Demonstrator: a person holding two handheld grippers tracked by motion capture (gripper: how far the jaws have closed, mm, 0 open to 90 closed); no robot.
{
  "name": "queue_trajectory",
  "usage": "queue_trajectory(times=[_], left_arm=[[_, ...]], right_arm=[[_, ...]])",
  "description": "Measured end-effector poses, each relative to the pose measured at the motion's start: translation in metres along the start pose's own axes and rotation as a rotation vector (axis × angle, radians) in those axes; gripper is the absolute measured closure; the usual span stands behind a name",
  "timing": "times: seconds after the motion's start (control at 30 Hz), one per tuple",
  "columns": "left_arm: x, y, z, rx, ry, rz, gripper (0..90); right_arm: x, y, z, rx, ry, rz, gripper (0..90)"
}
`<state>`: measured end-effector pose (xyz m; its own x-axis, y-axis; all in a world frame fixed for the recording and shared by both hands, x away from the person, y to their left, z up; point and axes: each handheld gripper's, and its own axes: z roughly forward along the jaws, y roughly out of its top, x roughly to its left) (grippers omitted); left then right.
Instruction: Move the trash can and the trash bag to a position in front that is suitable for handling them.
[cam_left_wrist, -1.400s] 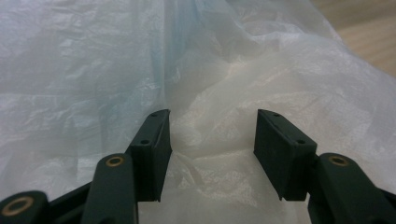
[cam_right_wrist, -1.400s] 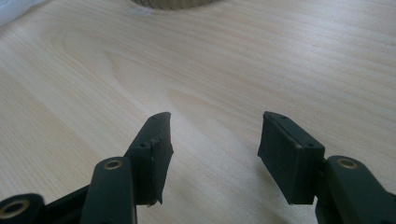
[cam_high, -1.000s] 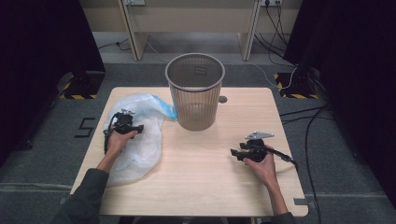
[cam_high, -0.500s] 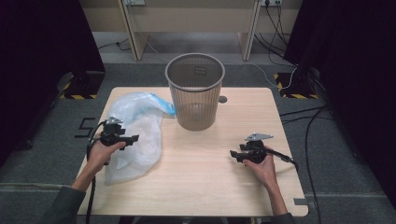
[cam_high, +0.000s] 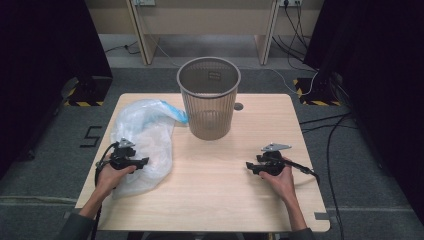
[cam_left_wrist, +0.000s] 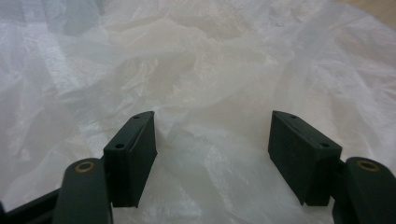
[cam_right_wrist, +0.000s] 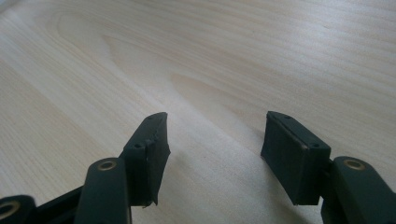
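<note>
now left tongs (cam_left_wrist: 212, 154) over plastic bag (cam_high: 145, 135)

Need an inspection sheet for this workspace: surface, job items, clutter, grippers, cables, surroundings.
Surface: light wooden table, bare wood on the right half.
Job's things: crumpled clear plastic bag lying flat on the left side, its blue end beside the mesh wastebasket, which stands upright at the back centre.
Clutter: nothing seen.
Grippers: left hand-held gripper over the bag, jaws apart, just closing slightly, film beneath them but not pinched; right hand-held gripper over bare wood, jaws apart, nothing between them.
Cables: one trails from each gripper; more run across the floor at right.
Surroundings: grey floor, dark curtains at both sides, desk legs behind.
</note>
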<state>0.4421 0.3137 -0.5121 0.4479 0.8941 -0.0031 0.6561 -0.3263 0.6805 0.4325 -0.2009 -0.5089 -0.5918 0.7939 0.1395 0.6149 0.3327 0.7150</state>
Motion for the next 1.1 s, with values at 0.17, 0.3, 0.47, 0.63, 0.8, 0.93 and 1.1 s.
queue_trajectory(times=[0.17, 0.3, 0.47, 0.63, 0.8, 0.93, 1.1], left_arm=[[0.003, 0.012, 0.012, -0.008, 0.013, -0.017, 33.0], [0.008, 0.029, 0.027, -0.004, 0.01, -0.029, 33.5], [0.01, 0.041, 0.036, 0.003, 0.025, -0.006, 32.7], [0.021, 0.051, 0.04, 0.003, 0.051, -0.012, 30.7], [0.013, 0.051, 0.016, -0.065, 0.003, -0.041, 25.1], [0.0, 0.043, -0.008, -0.097, -0.034, -0.027, 23.2], [-0.013, 0.022, -0.018, -0.023, -0.012, 0.056, 27.7]], right_arm=[[0.0, 0.0, 0.0, -0.004, 0.003, -0.001, 40.5], [0.0, 0.0, 0.0, -0.004, 0.004, -0.002, 40.3], [0.0, -0.001, 0.0, -0.004, 0.006, -0.001, 40.2], [-0.001, -0.001, 0.0, -0.007, 0.011, 0.003, 38.1], [-0.001, -0.001, 0.0, -0.01, 0.014, 0.007, 36.9], [-0.001, -0.001, 0.001, -0.01, 0.013, 0.015, 36.0], [0.0, -0.001, 0.0, -0.007, 0.013, 0.019, 35.3]])
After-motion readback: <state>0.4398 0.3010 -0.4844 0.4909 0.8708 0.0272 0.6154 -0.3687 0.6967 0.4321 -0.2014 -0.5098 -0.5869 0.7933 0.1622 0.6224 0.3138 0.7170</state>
